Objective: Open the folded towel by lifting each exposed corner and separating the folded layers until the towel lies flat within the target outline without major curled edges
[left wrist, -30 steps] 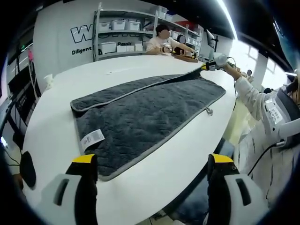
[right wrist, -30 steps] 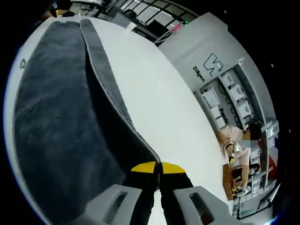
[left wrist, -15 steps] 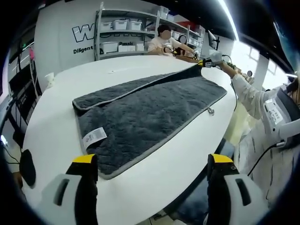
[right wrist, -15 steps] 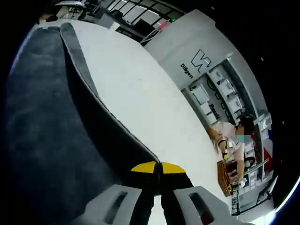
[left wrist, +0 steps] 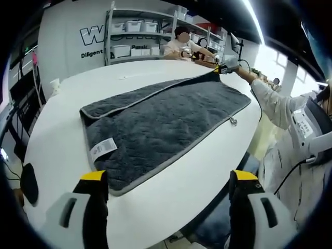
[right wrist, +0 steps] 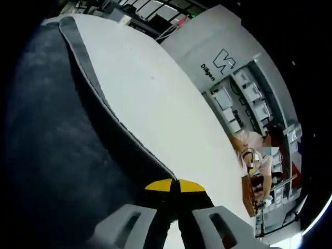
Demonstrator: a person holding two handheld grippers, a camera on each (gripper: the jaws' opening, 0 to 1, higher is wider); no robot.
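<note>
A dark grey quilted towel [left wrist: 166, 122] with a pale grey hem and a white label [left wrist: 103, 149] lies folded lengthwise on the white table [left wrist: 62, 119]. A narrow strip of the lower layer shows along its far side. My left gripper [left wrist: 168, 181] hangs open near the table's front edge, just short of the towel's near corner. At the towel's far corner my right gripper [left wrist: 220, 68] holds the top layer and lifts it off the table. In the right gripper view the towel [right wrist: 57, 135] runs away from the right gripper [right wrist: 175, 185], which is shut on that corner.
A person's sleeve [left wrist: 275, 106] reaches along the table's right side. Another person [left wrist: 181, 45] sits at the far end by a wooden box [left wrist: 205, 62]. Shelves with white bins [left wrist: 132, 39] stand behind. A small white cup [left wrist: 54, 87] sits near the left table edge.
The right gripper has carried the far corner further away and a little left, raising the top layer. The left gripper has stayed open and still.
</note>
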